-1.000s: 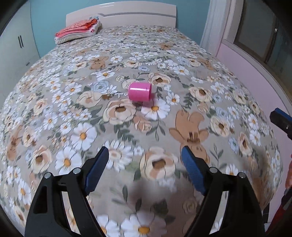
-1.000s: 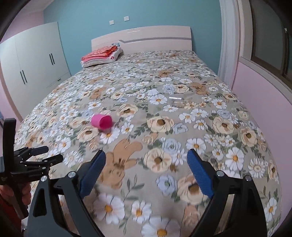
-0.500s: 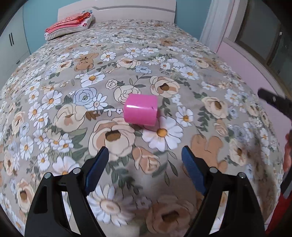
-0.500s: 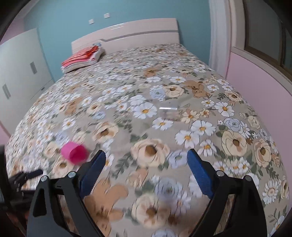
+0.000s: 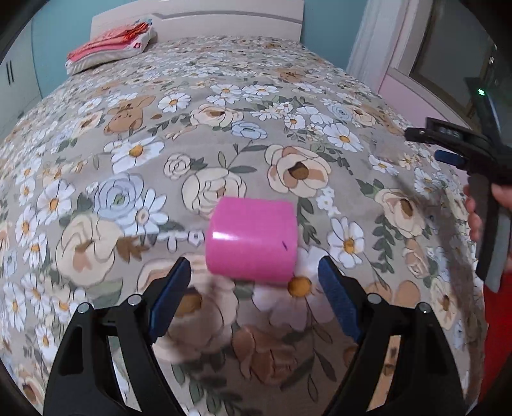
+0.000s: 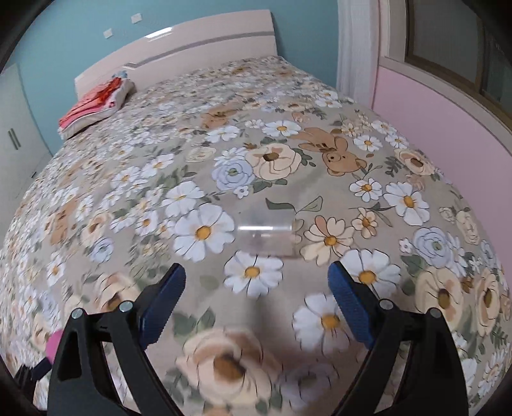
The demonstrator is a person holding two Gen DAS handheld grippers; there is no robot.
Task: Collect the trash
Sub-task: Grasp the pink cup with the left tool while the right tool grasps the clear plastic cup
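A pink plastic cup [image 5: 251, 238] lies on its side on the flowered bedspread [image 5: 128, 144]. My left gripper [image 5: 254, 289] is open, its blue pads just short of the cup on either side. A clear plastic cup [image 6: 265, 235] lies on its side on the bedspread [image 6: 160, 166]. My right gripper [image 6: 257, 296] is open, a short way in front of the clear cup; it also shows in the left wrist view [image 5: 454, 144] at the right edge. The pink cup shows as a sliver in the right wrist view [image 6: 53, 347] at the lower left.
Folded red and white bedding [image 5: 112, 48] lies by the white headboard [image 5: 224, 19]. A pink wall with a window sill [image 6: 448, 105] runs along the bed's right side. White wardrobe doors [image 6: 16, 137] stand to the left.
Both grippers have moved forward over the bed. The pink cup is now close in front of the left pads, the clear cup close ahead of the right pads. Both stay open.
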